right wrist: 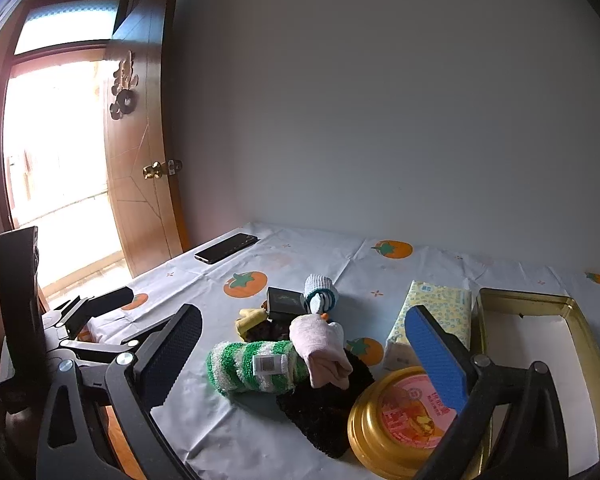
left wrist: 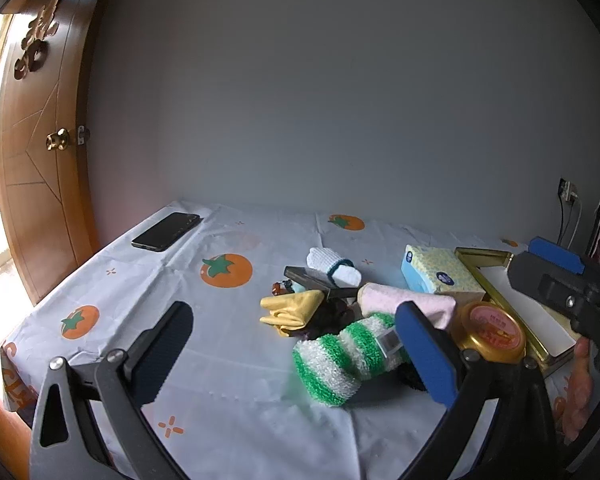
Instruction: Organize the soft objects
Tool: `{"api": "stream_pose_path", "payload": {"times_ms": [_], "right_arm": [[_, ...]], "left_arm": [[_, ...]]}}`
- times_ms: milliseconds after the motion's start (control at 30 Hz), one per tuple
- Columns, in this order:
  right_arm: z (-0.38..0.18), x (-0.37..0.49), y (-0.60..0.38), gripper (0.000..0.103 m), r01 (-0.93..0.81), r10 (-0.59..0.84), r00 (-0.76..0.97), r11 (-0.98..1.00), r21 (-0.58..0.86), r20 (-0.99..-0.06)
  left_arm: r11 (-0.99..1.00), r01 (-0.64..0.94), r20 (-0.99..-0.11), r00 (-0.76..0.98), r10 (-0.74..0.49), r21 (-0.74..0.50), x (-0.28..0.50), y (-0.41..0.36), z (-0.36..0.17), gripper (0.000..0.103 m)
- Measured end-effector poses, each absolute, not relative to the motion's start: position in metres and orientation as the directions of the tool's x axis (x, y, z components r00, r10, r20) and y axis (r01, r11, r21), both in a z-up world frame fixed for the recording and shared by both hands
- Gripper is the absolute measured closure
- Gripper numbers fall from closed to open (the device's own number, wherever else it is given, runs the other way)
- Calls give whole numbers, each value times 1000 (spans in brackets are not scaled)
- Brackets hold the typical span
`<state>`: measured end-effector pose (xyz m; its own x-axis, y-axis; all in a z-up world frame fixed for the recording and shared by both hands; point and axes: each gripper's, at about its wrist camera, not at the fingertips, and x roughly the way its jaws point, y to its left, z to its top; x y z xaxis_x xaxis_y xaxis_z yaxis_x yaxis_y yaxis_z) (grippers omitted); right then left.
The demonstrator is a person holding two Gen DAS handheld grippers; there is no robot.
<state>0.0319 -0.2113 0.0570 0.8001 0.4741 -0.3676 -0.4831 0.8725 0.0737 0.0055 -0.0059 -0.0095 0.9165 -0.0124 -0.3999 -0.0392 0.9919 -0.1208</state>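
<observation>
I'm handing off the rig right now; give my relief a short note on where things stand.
Left gripper: open, empty, above the table.
Right gripper: open, empty.
Green-and-white striped fuzzy sock, pink folded cloth, yellow cloth, black fuzzy cloth and white knit sock with teal band lie piled mid-table.
Gold rectangular tray: nothing soft in it.
Done: nothing visible. Left: everything soft.

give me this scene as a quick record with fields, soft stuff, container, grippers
surface: table with tomato-print cloth
soft items: green-white striped sock, pink cloth, yellow cloth, white knit roll, black fuzzy item
container: gold tray, nothing soft in it
other: tissue pack, gold round tin, phone
left gripper: jaws open, empty
right gripper: jaws open, empty
</observation>
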Motion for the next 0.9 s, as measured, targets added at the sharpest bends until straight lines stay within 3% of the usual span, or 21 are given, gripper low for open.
{"api": "stream_pose_path", "payload": {"times_ms": [900], "right_arm": [[45, 28, -213, 0, -484, 485, 792, 869, 103, -371]], "left_arm": [[993, -41, -404, 915, -8, -112, 5, -10, -10, 0]]}}
